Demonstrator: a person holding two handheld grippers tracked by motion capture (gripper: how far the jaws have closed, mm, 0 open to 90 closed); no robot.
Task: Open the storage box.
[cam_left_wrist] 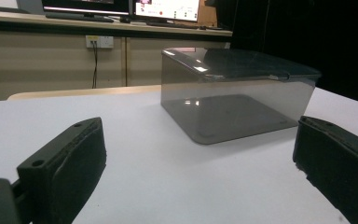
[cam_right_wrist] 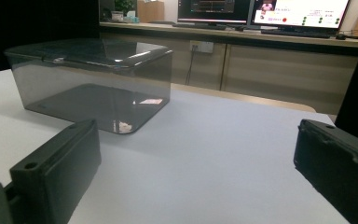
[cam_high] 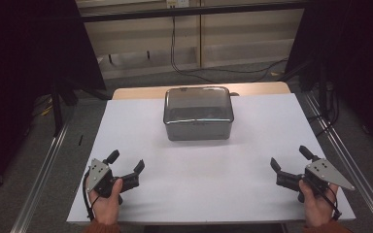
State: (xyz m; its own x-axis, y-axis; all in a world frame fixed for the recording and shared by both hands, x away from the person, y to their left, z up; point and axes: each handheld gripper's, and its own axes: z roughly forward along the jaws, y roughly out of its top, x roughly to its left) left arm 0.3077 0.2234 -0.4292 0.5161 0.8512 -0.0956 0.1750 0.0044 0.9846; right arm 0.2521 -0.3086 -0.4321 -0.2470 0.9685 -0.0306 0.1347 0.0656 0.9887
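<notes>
— Two grippers, both empty: left gripper (cam_high: 126, 167) near the front left corner of the white board (cam_high: 252, 145), right gripper (cam_high: 291, 167) near the front right corner, jaws spread wide on each, nothing between them.

— And the lidded box (cam_high: 198, 114)?

— Toward the back edge, centred, lid on, smoky and see-through, apparently empty. Long axis parallel to that back edge. Well apart from both, ahead and inward of each.

— Nearer hand?

— About equal; hard to call. Left hand (cam_high: 106, 201) and right hand (cam_high: 315, 204) low at the front edge, jaws angled inward toward the middle. Probably a two-sided reach next.
</notes>
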